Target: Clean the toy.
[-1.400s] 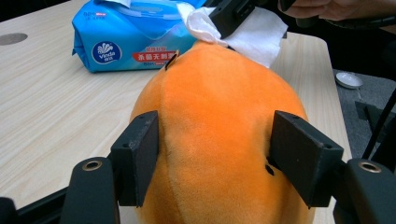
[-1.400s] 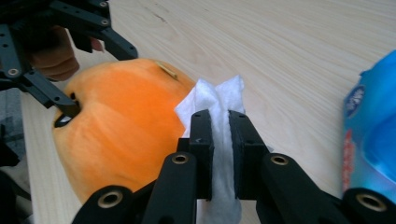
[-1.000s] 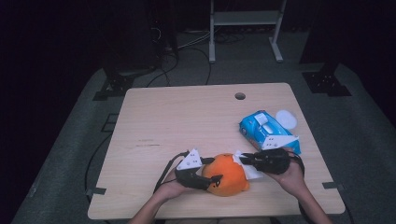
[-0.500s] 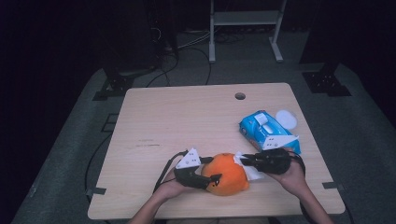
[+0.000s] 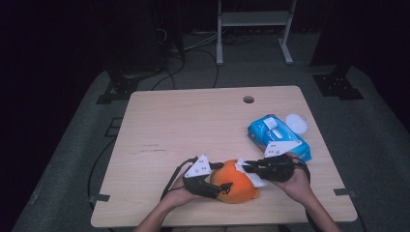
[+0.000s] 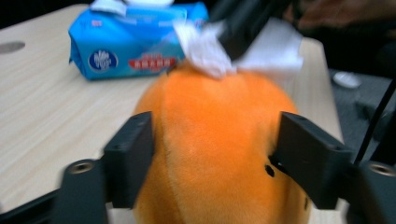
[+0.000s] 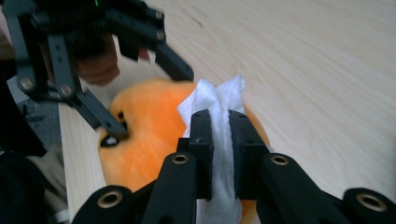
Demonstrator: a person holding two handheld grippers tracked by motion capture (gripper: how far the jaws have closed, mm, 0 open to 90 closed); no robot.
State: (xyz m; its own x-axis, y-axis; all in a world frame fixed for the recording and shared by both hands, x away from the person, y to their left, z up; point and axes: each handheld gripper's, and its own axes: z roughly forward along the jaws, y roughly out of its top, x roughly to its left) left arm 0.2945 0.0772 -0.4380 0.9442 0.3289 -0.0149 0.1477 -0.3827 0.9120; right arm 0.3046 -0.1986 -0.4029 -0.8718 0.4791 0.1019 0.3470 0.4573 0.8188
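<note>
Pinching a crumpled white tissue [image 7: 219,116] between its two black jaws, the right gripper [image 7: 219,140] presses that wad down onto the top of an orange plush toy [image 7: 140,144]; in the right gripper view the tissue runs up through the narrow gap and fans out above the tips. From the other side the left gripper [image 6: 212,158] straddles the same orange plush toy [image 6: 215,154], one jaw at each flank; its jaws have just been opening, and in the left gripper view they stand just beside the fur, the toy between them, rather than squeezing it. In the high view the left gripper [image 5: 217,178] and the right gripper [image 5: 246,167] meet over the toy [image 5: 237,186] near the front edge of the light wooden table [image 5: 193,125], each held in a hand coming in from below. Just behind the right gripper lies a blue pack of wipes [image 5: 275,135], with a small white round lid [image 5: 296,123] beside its far end. A round hole [image 5: 248,99] sits in the tabletop near the back edge.
</note>
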